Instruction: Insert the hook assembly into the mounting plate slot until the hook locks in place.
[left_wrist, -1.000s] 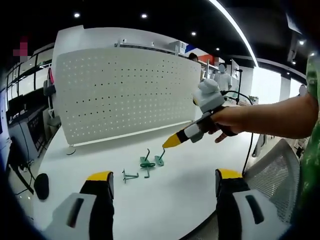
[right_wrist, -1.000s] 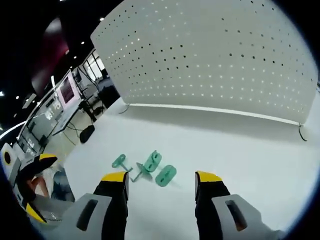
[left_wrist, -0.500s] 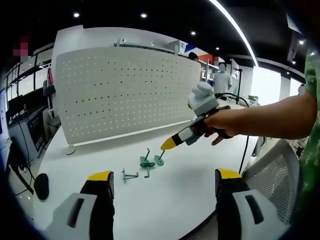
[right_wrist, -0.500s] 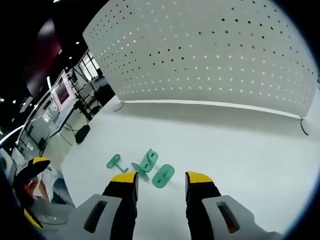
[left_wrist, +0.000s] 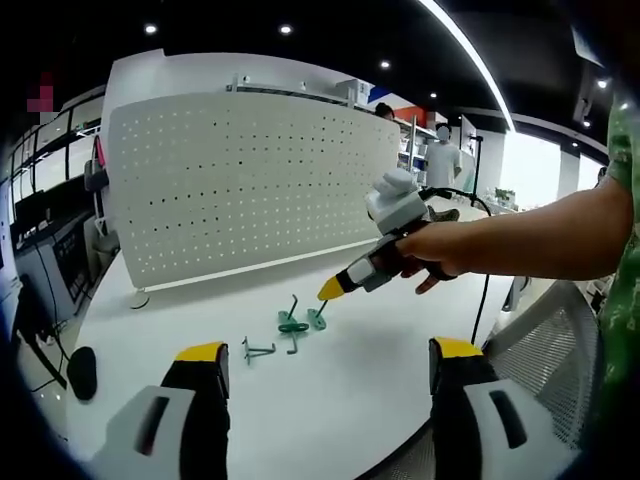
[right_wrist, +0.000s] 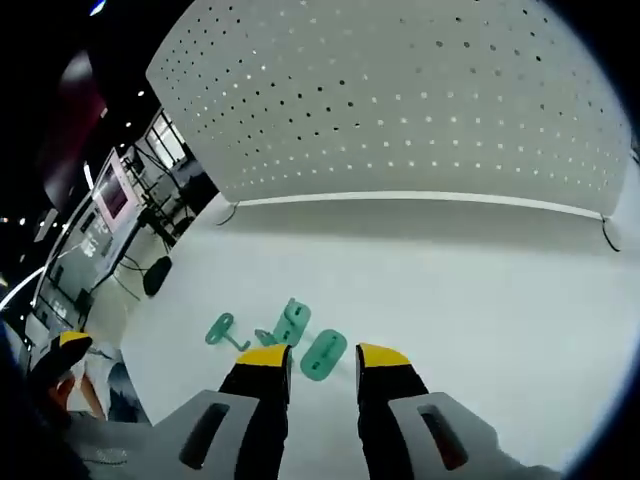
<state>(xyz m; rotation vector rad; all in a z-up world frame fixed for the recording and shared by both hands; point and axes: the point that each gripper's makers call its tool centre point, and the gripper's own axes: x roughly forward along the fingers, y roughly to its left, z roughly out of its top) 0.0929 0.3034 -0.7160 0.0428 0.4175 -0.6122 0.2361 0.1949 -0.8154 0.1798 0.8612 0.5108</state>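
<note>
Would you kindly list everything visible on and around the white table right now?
Pegboard: one, white, standing upright along the table's far side.
Hooks: three, green, lying together on the table just ahead of the right gripper's tips.
Table: one, white, under everything.
Round dark object: one, black, at the table's left edge; what it is cannot be told.
Person in white: one, standing in the background beyond the pegboard.
Right gripper: yellow-tipped, jaws narrowly apart, nothing between them.
Left gripper: yellow-tipped, jaws wide apart, empty.
Hand: one, holding the right gripper above the hooks.
</note>
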